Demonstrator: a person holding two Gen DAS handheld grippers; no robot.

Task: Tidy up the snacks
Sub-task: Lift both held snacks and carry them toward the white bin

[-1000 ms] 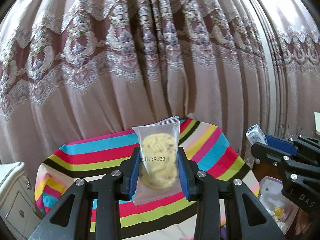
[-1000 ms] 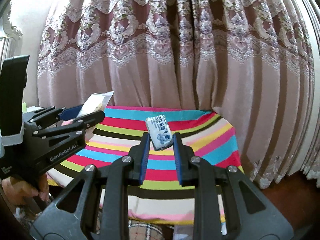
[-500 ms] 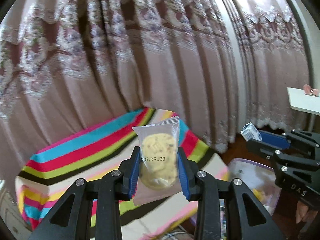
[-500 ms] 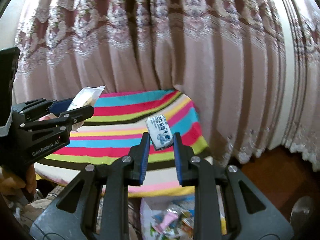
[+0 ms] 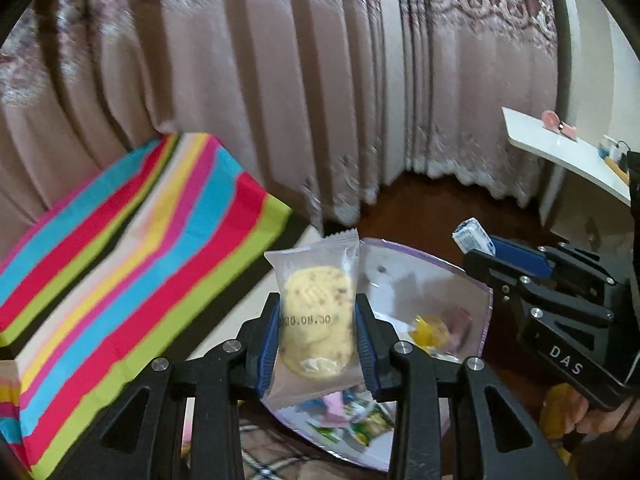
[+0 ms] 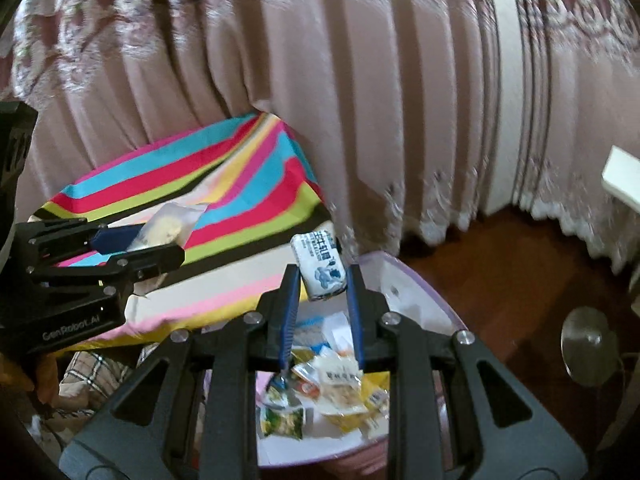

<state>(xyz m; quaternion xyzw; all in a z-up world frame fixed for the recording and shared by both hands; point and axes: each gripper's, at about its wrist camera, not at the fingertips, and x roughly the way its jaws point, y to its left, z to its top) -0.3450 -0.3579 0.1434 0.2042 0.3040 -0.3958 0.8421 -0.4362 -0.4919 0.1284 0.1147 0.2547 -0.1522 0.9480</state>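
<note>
My left gripper (image 5: pixel 316 320) is shut on a clear-wrapped cookie packet (image 5: pixel 314 320) stamped with a date, held above the near edge of a lavender snack bin (image 5: pixel 452 276). My right gripper (image 6: pixel 322 280) is shut on a small white-and-blue snack packet (image 6: pixel 320 266), held above the same bin (image 6: pixel 416 284), which holds several wrapped snacks (image 6: pixel 336 384). The right gripper also shows in the left wrist view (image 5: pixel 476 240) at right; the left gripper shows in the right wrist view (image 6: pixel 160 236) at left with the cookie packet (image 6: pixel 168 226).
A table under a striped cloth (image 5: pixel 120 240) stands to the left, against pink curtains (image 5: pixel 280 80). A white shelf (image 5: pixel 560 152) is at right. The floor (image 6: pixel 500 264) is dark wood. A round metal lid (image 6: pixel 588 356) lies at right.
Both grippers have swung right and downward away from the striped table, still holding their packets. The snack bin has come into view below them.
</note>
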